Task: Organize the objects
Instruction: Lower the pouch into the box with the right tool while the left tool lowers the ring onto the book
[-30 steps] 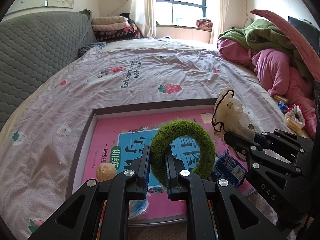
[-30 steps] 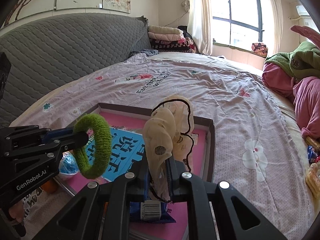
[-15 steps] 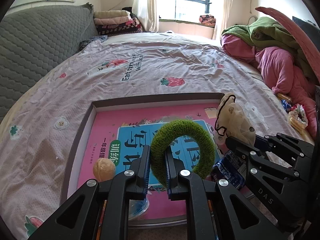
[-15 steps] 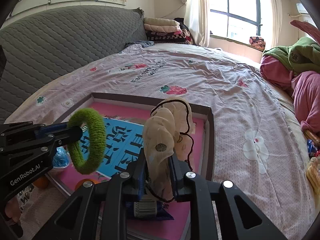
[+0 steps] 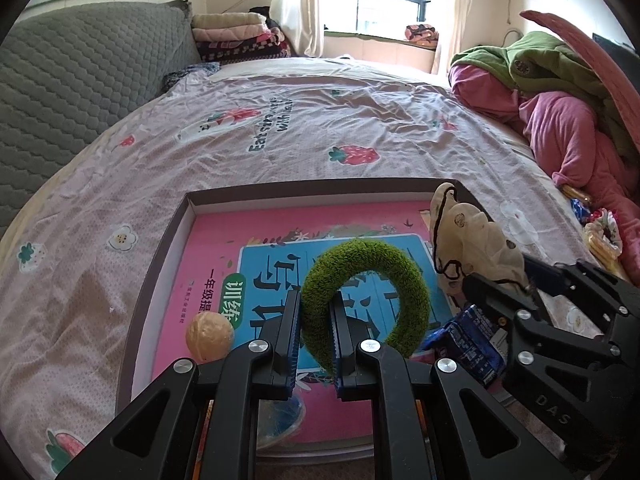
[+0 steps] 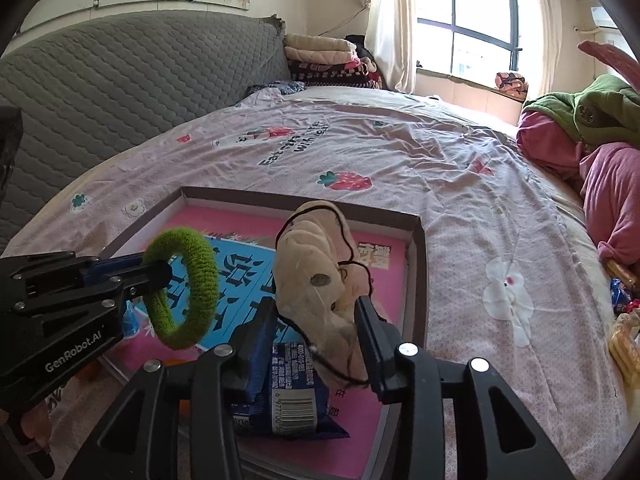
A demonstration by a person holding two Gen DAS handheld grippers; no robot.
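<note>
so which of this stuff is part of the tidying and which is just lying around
In the job:
- green hair tie, clamped in left tool
- beige scrunchie, between the right tool's just-opening jaws
- tray
- walnut
- blue snack packet

Lying about:
- folded blankets
- pink robe

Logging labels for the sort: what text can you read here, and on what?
"GenRobot.AI": left gripper body.
"DAS": right gripper body.
"Eat str… with ice…": bedsheet, partly creased.
"训练", "一年级": book in the box; large characters hidden by the green ring.
"6 977700…": blue packet barcode, remainder blurred.
</note>
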